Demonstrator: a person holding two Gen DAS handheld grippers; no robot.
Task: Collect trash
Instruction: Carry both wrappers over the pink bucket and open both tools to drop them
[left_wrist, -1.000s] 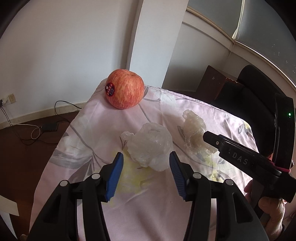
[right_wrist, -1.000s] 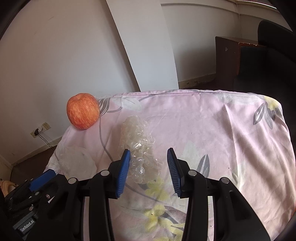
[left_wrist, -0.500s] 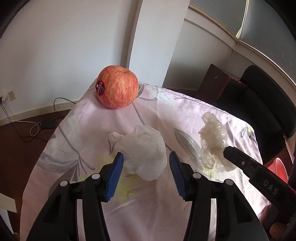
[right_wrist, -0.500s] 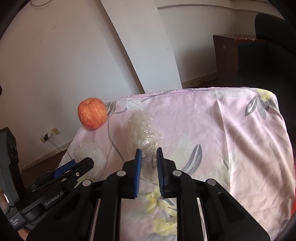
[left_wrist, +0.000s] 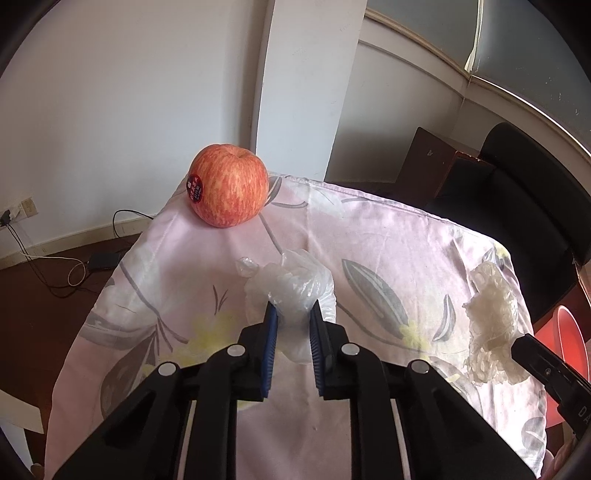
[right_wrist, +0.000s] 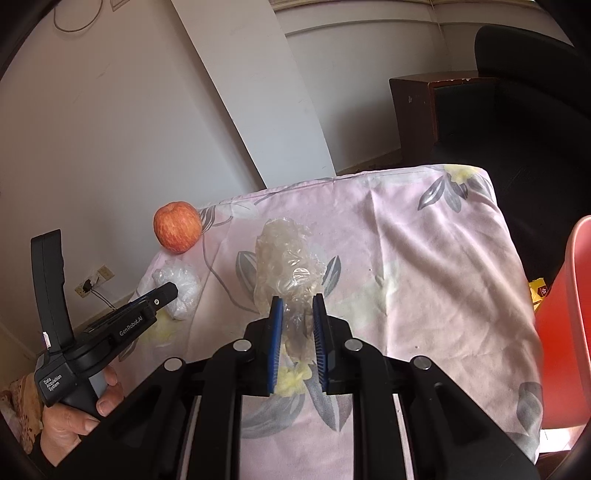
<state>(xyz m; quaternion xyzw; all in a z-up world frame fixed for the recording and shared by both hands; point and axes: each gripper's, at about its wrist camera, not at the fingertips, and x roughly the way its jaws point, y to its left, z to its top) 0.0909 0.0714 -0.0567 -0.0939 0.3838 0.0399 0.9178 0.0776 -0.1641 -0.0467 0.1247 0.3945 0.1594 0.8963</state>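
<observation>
My left gripper (left_wrist: 292, 321) is shut on a crumpled white plastic bag (left_wrist: 295, 284), held over the pink flowered cloth (left_wrist: 369, 240). My right gripper (right_wrist: 298, 314) is shut on a clear crinkled plastic wrap (right_wrist: 288, 258), lifted above the cloth (right_wrist: 424, 258). The wrap also shows at the right of the left wrist view (left_wrist: 491, 317). The white bag shows at the left of the right wrist view (right_wrist: 181, 288), pinched by the left gripper.
A red apple (left_wrist: 229, 184) with a sticker sits at the cloth's far left corner; it also shows in the right wrist view (right_wrist: 178, 230). A red bin (right_wrist: 565, 332) stands to the right of the table. A black chair (left_wrist: 524, 192) is behind. Cables lie on the floor at left.
Both grippers have closed, the left on the white bag and the right on the clear wrap. Both pieces have come up off the cloth.
</observation>
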